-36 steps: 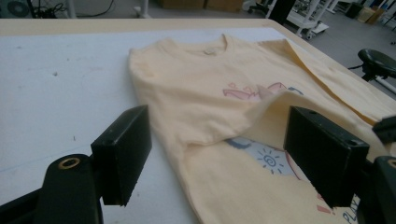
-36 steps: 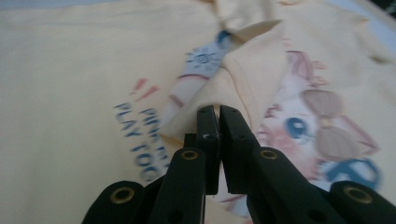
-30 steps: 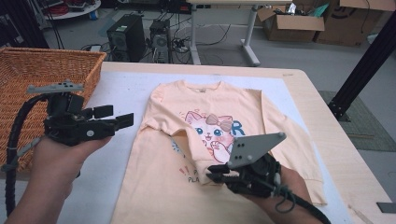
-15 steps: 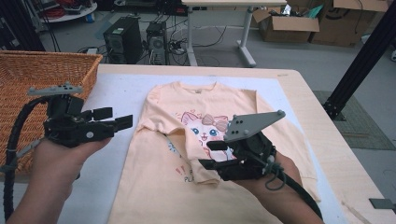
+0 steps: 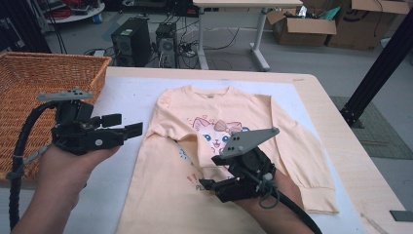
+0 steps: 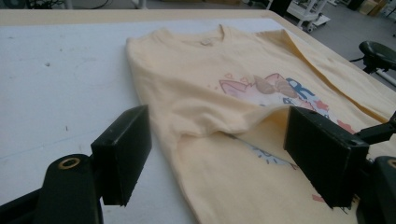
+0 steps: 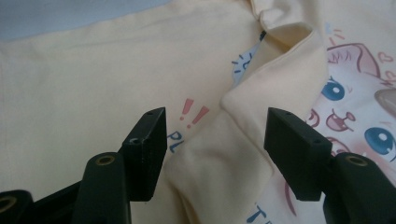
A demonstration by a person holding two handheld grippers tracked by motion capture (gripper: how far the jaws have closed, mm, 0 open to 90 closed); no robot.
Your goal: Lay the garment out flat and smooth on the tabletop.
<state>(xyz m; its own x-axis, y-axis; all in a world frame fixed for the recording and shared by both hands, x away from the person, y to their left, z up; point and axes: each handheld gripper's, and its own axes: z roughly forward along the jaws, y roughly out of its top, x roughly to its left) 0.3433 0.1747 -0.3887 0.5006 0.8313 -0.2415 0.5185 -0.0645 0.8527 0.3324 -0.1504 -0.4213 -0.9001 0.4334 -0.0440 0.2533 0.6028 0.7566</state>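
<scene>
Two grippers over a soft peach sweatshirt point(image 5: 204, 161) lying flat on the white-covered table point(image 5: 126, 97), cat print up, one sleeve point(image 7: 261, 107) folded across the chest in a rumpled ridge. Right gripper point(image 5: 207, 184): jaws have just been opening, pads straddle the sleeve fold without pressing. Left gripper point(image 5: 127, 126): jaws wide, nothing held, beside the shirt's edge. Woven wicker basket point(image 5: 44, 73) at far left.

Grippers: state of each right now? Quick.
Left gripper: open, holding nothing, beside the sweatshirt.
Right gripper: open, jaws have just been opening; folded sleeve lies between them, not pinched.
</scene>
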